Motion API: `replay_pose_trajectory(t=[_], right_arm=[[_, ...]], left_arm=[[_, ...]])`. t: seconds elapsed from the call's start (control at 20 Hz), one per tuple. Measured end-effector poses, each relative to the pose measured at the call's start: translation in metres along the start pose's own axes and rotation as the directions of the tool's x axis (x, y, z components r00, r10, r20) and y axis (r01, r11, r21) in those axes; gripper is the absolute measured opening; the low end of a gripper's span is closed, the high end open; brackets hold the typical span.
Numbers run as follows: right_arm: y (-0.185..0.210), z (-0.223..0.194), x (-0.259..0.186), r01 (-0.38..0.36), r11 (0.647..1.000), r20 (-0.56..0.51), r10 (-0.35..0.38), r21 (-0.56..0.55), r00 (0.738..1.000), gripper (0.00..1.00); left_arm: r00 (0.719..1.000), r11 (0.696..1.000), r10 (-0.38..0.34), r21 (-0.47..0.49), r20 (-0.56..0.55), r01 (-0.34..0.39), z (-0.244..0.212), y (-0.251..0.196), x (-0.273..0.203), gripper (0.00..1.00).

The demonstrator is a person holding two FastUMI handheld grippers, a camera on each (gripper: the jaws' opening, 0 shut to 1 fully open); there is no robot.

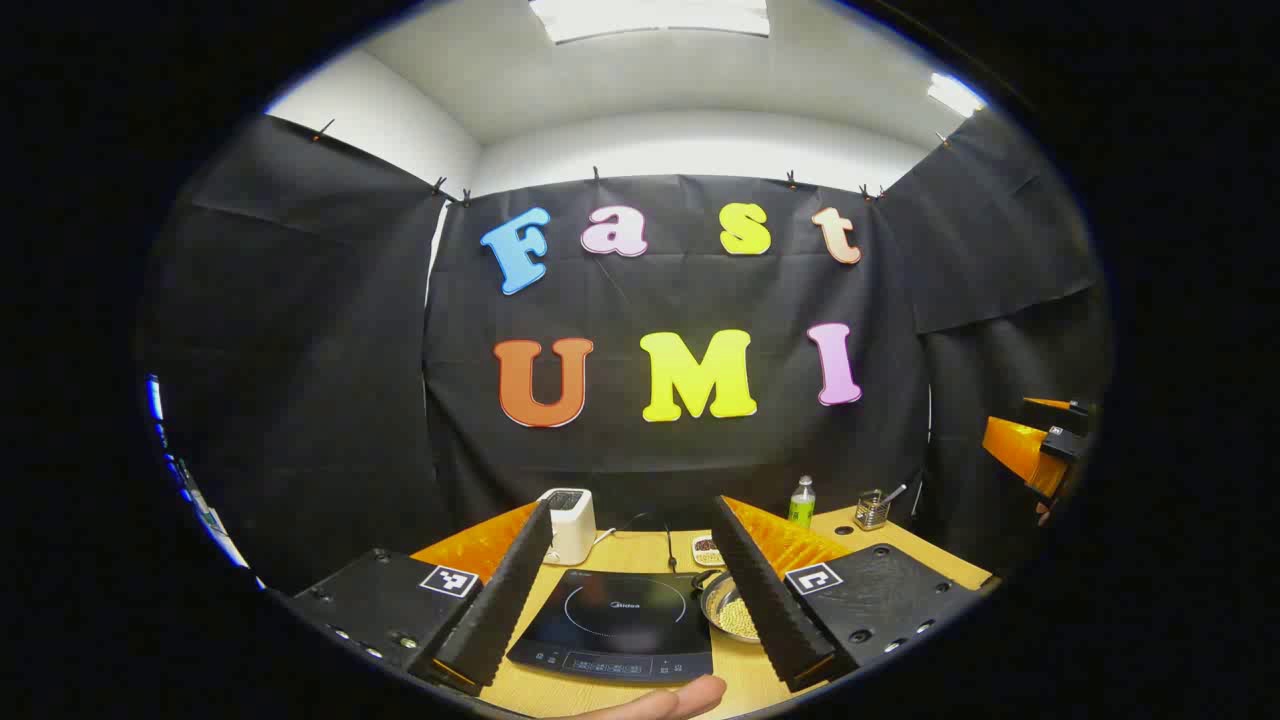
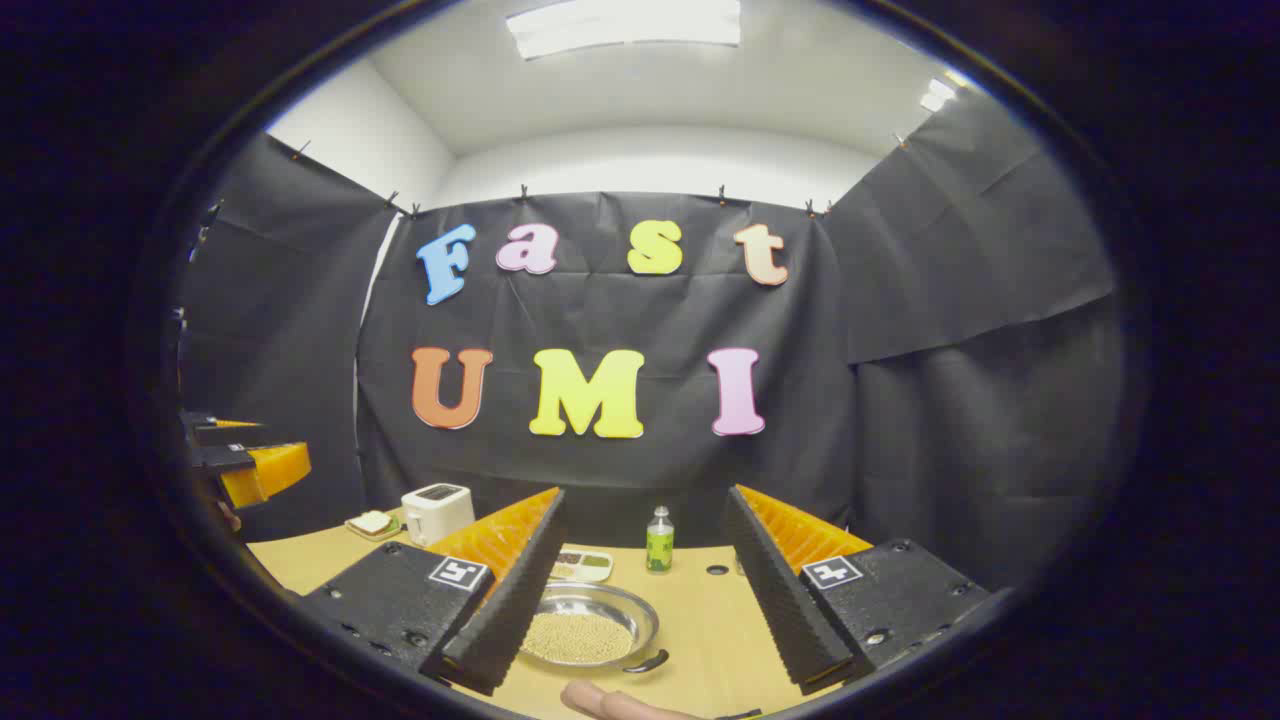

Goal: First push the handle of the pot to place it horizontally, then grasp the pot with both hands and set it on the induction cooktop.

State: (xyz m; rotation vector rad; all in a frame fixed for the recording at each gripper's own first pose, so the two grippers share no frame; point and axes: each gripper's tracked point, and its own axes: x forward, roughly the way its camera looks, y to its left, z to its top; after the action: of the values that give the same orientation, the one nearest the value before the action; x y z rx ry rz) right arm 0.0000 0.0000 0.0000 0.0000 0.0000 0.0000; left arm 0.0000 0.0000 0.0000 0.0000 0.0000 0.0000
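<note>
my left tool [image 1: 640, 625] and right tool [image 2: 640, 625] both hover released above the counter [image 2: 715, 625], fingers spread and gripping nothing, while the pot [image 2: 590, 627] of yellow grains sits mid-counter just beside the cooktop [image 1: 618, 625], toward the counter's right edge.
</note>
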Motion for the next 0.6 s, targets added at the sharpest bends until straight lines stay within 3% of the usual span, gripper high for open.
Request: replay_pose_trajectory(t=[0.3,0.6], right_arm=[[0.01,0.011,-0.017,-0.066,0.995,0.027,0.064,0.073,0.998,0.96],[0.016,0.014,-0.023,-0.083,0.995,0.038,0.081,0.056,0.996,0.96]], left_arm=[[1.0,1.0,-0.022,0.021,0.001,0.022,0.001,-0.003,-0.004,0.95],[1.0,1.0,-0.026,0.017,0.004,0.026,0.006,-0.009,-0.01,0.95]])
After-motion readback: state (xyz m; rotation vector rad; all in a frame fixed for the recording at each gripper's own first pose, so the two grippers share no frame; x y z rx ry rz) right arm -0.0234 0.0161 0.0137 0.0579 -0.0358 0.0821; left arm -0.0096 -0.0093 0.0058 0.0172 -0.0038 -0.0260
